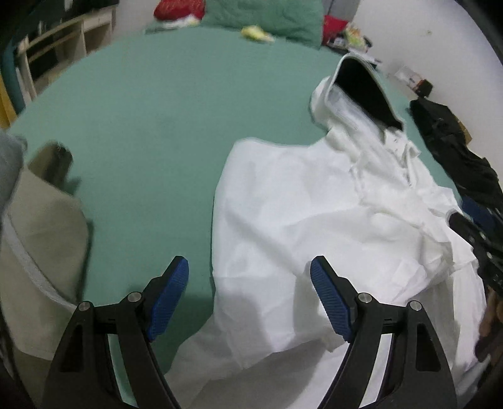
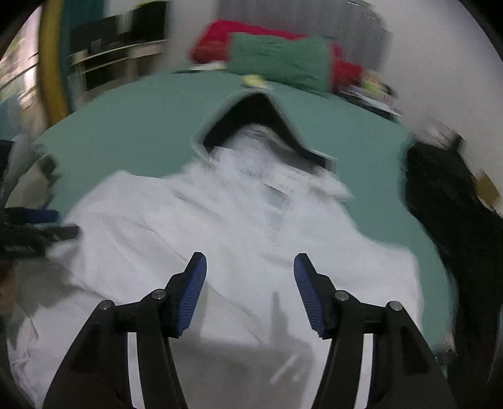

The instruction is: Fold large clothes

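A large white hooded garment lies crumpled on the green bed, its dark-lined hood at the far end. My left gripper is open and empty, hovering over the garment's left edge. In the right wrist view the same garment fills the middle, hood ahead. My right gripper is open and empty just above the garment's body. The left gripper shows at the left edge of the right wrist view.
A beige garment lies at the bed's left side. Black clothing is heaped on the right, also in the right wrist view. A green pillow and red items sit at the head. Shelves stand far left.
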Motion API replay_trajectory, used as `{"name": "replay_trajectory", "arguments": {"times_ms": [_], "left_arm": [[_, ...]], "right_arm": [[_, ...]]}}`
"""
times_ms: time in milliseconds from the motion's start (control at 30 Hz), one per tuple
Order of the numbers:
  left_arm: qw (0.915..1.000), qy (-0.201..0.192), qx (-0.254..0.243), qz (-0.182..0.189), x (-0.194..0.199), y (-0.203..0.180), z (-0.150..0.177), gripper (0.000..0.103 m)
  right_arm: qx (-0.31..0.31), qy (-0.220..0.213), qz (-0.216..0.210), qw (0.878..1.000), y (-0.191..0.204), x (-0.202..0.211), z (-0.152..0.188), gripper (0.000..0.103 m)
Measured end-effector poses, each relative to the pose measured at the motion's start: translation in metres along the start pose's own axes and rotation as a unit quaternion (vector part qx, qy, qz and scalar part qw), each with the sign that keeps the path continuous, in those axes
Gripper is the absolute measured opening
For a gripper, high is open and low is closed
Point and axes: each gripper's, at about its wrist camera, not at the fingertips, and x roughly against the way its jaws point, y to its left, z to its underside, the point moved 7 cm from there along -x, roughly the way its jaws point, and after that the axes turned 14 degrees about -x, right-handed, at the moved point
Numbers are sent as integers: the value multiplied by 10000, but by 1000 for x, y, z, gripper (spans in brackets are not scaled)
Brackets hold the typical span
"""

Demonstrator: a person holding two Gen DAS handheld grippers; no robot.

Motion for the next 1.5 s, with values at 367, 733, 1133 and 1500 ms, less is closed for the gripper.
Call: {"name": "replay_trajectory", "arguments": {"times_ms": [367, 733, 1133, 1500], "left_arm": [[9995, 57, -173, -275, -8, -1, 8, 83], [9989, 74, -77, -454, -9, -3, 4, 83], [9988, -240, 78, -426, 4, 1, -12, 83], [9963, -541, 218, -625, 27, 25, -37, 83]], "right_arm": [[-996, 364, -419, 9935, -2, -65, -11, 2], [-2672, -211, 342, 9628, -196, 27, 13, 3], [-3446, 313, 910, 9338, -262, 42, 84, 19], [-2251, -909, 939, 9655, -230, 54, -54, 72]]}}
